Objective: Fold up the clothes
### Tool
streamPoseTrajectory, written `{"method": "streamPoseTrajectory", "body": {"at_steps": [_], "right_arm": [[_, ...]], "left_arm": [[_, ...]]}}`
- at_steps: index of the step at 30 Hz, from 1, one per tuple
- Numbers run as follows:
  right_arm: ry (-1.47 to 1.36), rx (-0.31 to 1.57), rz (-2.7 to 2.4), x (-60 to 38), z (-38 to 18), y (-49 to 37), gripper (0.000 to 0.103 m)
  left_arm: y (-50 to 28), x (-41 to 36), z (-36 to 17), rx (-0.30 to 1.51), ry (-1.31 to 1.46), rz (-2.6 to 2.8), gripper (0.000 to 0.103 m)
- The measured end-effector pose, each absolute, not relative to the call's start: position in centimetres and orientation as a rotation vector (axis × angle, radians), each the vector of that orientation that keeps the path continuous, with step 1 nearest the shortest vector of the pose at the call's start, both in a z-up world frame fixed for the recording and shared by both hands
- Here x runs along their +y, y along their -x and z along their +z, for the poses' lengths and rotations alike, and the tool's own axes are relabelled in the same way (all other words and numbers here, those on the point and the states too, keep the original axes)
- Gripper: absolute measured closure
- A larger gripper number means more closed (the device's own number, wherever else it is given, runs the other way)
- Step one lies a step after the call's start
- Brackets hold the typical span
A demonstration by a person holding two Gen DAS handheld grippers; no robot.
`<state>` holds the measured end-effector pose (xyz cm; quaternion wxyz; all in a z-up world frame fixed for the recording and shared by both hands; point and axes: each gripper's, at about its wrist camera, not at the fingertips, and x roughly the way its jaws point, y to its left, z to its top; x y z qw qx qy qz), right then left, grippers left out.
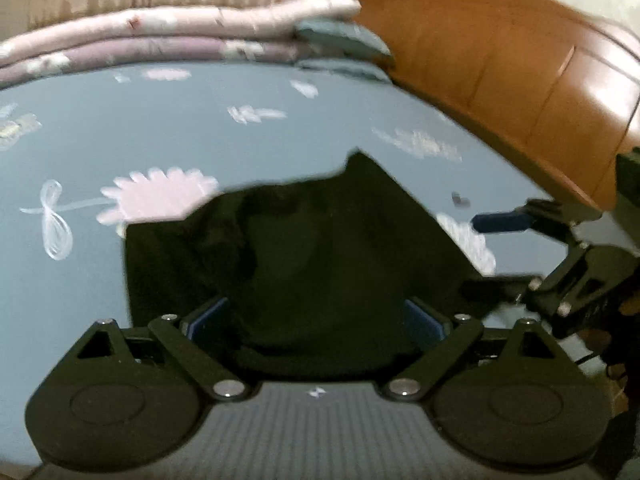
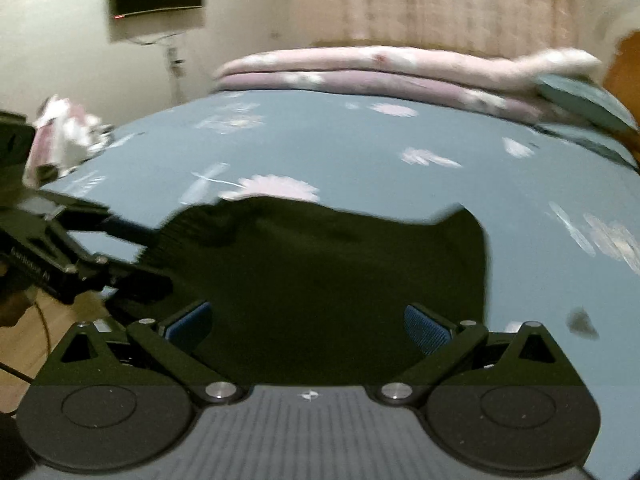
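with both the left gripper [image 1: 316, 316] and right gripper [image 2: 308, 320] spread wide over the near edge of the black garment [image 1: 296, 256] on the blue floral bedsheet [image 1: 160, 128], pinch corners evenly, lifting level.

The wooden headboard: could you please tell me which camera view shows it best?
The left wrist view shows it best: the wooden headboard fills the upper right of the picture, its curved top edge and panel seams visible beside the folded quilt. The right wrist view catches only an orange sliver at its right edge.
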<state>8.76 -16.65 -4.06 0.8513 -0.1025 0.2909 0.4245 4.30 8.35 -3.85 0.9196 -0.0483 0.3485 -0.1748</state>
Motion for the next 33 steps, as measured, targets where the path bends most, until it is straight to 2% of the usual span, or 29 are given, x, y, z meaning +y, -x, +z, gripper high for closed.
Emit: {"method": "streamPoseTrajectory", "body": {"at_steps": [6,10,14,22,25,28,33], "right_arm": [[0.267,0.579,1.086,-11.3,-3.2,-9.6,0.0],[0.256,0.657,1.149,-8.8,-5.1,-10.6,0.0],[0.239,0.72,1.128,-8.9,-7.5,-11.0,0.0],[0.217,0.693,1.106,-9.1,-5.0,-9.6,0.0],[0.249,0.765,1.071,-8.5,-7.0,-9.7,0.0],[0.268,0.724,1.056,-8.7,-7.7,-9.0,0.0],[0.217,0.727,1.009,-9.4,-5.8,-8.4,0.0]], "left_arm": [[-3.8,11.8,-2.9,0.679,0.143,-0.251,0.01],[-3.4,13.5,-3.3,0.69,0.171,-0.213,0.01],[-3.4,14.2,-3.8,0.691,0.191,-0.205,0.01],[-3.5,14.8,-4.2,0.673,0.234,-0.215,0.01],[-3.3,15.0,-4.4,0.682,0.248,-0.21,0.01],[-3.2,15.1,-4.7,0.695,0.26,-0.209,0.01],[-4.1,15.9,-5.4,0.729,0.336,-0.235,0.01]]}}
